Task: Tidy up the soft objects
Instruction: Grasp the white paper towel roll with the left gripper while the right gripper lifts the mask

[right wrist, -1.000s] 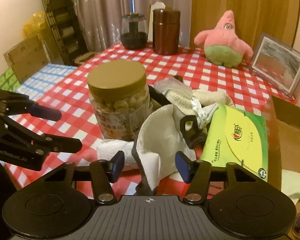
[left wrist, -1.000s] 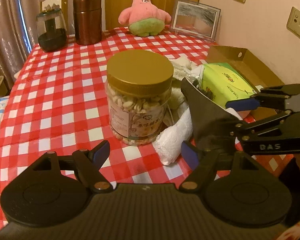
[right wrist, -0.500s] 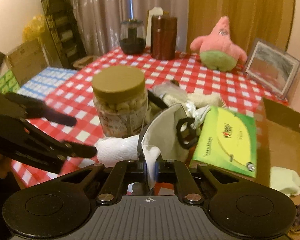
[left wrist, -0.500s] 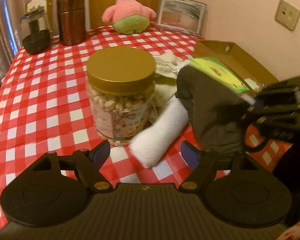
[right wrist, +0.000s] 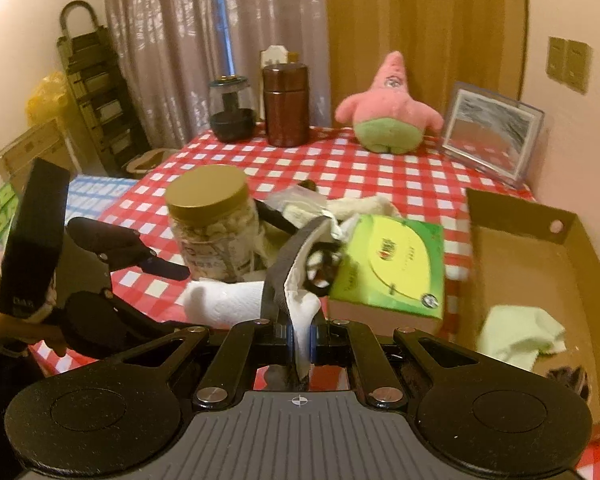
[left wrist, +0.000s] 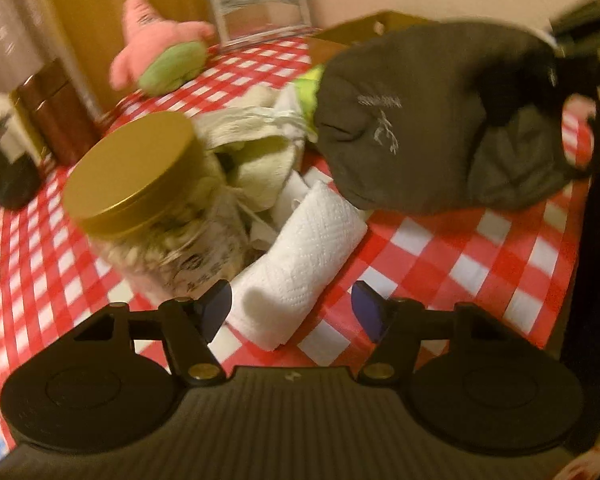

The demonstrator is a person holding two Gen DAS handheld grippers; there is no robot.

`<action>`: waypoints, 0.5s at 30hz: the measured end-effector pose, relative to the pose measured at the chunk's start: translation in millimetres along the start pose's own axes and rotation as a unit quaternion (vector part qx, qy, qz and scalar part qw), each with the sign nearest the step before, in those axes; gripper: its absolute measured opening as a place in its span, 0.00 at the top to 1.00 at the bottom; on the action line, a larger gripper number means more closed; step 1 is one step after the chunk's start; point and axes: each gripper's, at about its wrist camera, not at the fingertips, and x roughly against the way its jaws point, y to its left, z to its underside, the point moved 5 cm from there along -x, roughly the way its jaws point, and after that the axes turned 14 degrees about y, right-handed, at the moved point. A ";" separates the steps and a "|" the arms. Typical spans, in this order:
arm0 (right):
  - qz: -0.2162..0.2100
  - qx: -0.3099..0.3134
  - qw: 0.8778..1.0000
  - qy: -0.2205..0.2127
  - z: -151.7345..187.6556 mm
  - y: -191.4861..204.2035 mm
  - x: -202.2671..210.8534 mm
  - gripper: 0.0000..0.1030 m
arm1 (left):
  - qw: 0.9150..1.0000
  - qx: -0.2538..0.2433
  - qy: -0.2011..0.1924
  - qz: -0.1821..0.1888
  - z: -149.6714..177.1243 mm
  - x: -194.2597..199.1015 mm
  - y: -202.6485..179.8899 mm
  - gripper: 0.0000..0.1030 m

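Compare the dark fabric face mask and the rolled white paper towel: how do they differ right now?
The dark fabric face mask hangs lifted off the table, pinched in the right claw; the rolled white paper towel lies on the checked cloth beside the jar, between the closing left claw's open fingers, ungripped. Mask: dark, domed. Towel: white, embossed, tubular. Both are soft.

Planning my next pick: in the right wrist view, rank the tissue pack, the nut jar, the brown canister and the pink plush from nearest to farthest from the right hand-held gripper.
1. Tissue pack, just ahead, right.
2. Nut jar, ahead, left.
3. Brown canister and pink plush, both at the table's far end; too close to call.
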 end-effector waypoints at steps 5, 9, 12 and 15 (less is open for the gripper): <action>0.002 -0.020 1.000 0.008 9.4 -10.8 -1.7 0.93 | 0.998 -0.063 0.001 -0.030 -4.7 -17.2 -15.3 0.38; 0.001 -0.030 0.999 0.014 15.7 -15.2 -4.5 0.93 | 0.991 -0.115 0.013 -0.071 -7.5 -34.6 -25.3 0.40; 0.000 -0.036 0.999 0.016 17.9 -17.9 -5.2 0.93 | 0.984 -0.147 0.024 -0.099 -7.9 -44.8 -31.1 0.52; -0.001 -0.041 0.999 0.014 18.6 -19.4 -3.2 0.93 | 0.982 -0.153 0.034 -0.108 -6.8 -50.0 -32.0 0.62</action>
